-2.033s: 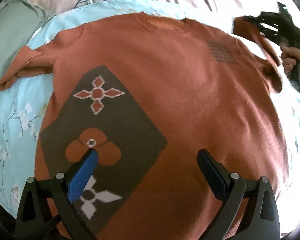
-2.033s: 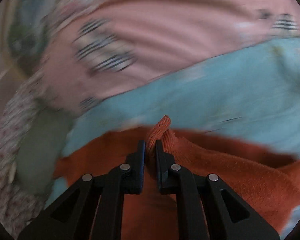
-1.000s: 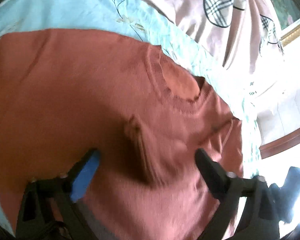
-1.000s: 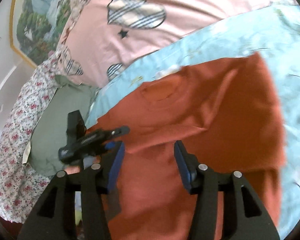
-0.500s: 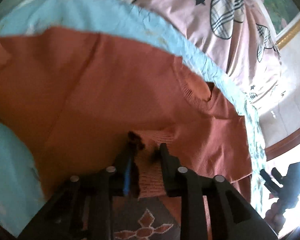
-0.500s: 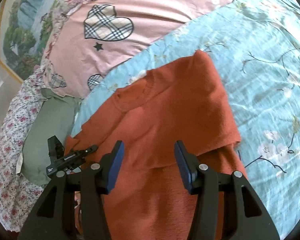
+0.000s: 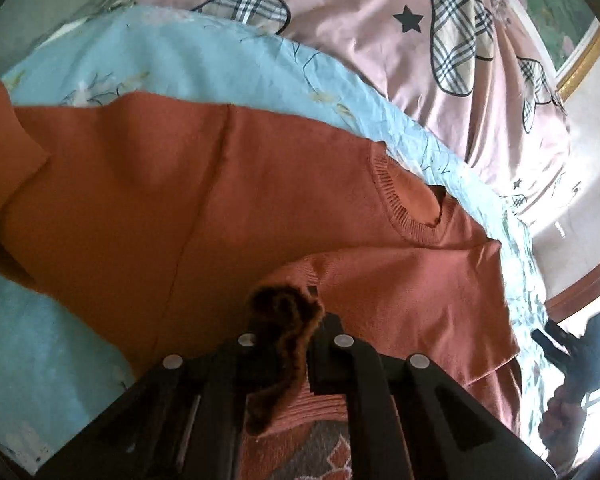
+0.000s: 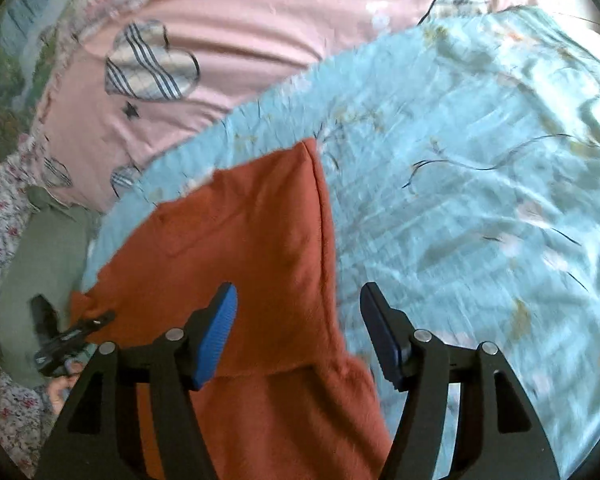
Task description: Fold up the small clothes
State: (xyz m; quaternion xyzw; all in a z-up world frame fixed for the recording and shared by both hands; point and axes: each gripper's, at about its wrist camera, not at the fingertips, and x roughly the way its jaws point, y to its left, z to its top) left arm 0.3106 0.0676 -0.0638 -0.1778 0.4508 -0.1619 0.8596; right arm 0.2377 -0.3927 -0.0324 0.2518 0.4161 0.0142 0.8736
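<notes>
Sweater (image 7: 228,200) is spread on light-blue sheet (image 8: 460,200), one side folded over | cuff is pinched by left gripper (image 7: 290,332) | right gripper (image 8: 298,336) is held spread above sweater's edge.

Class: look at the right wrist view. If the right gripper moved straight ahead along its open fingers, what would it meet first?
Most likely the orange sweater: its folded right edge lies just ahead of the open right gripper, with the blue floral sheet beside it. Depth is unclear.
</notes>
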